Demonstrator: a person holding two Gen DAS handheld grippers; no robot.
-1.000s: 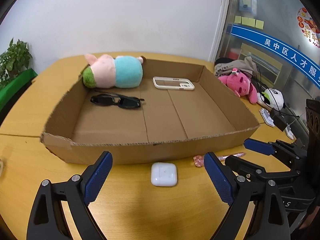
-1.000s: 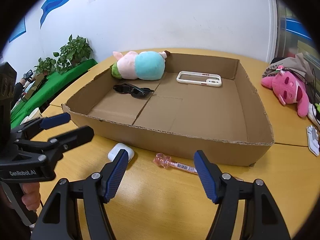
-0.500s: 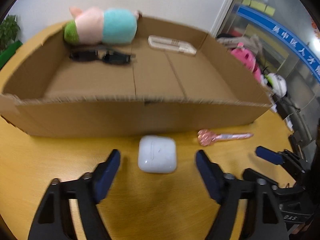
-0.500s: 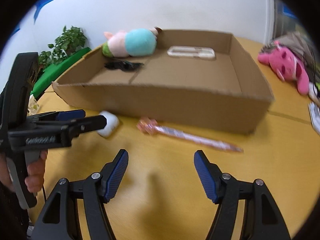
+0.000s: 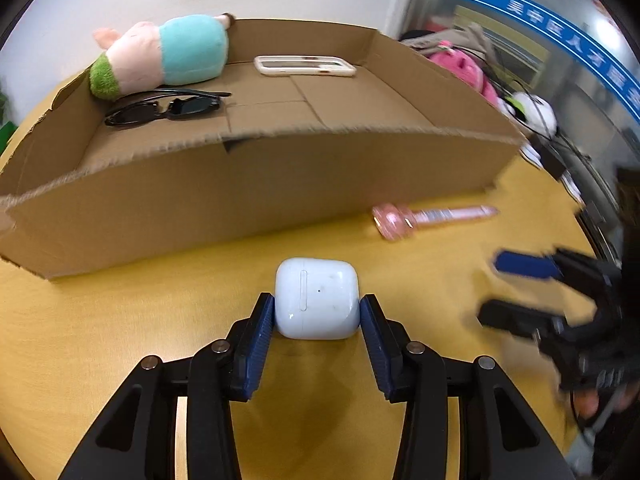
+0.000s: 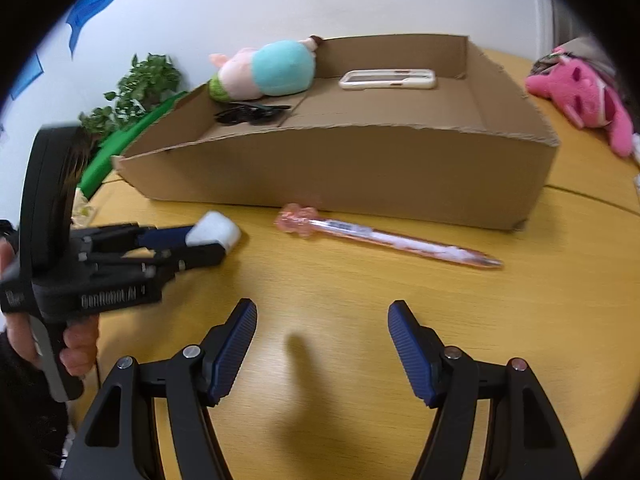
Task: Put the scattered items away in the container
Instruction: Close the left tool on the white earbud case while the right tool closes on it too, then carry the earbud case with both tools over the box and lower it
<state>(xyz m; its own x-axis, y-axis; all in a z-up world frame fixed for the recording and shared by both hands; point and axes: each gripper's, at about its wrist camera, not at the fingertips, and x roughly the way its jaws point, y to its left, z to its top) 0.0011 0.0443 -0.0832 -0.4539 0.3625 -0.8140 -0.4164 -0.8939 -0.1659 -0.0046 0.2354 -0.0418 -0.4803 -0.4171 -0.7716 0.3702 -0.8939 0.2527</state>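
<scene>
Beside the cardboard box [image 5: 248,200], the left gripper [image 5: 318,312] has apparently closed onto the earbud case [image 5: 318,298]; right gripper [image 6: 322,344] remains wide.

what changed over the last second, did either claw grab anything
The left claw moved down and forward to the white earbud case and closed its pads on it. The right claw dropped lower toward the pink pen, jaws open as before. Nothing in the cardboard box moved.

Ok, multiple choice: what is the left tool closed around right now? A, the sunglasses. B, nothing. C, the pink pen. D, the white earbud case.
D: the left tool has both blue pads against the sides of the white earbud case on the table in front of the cardboard box.
</scene>
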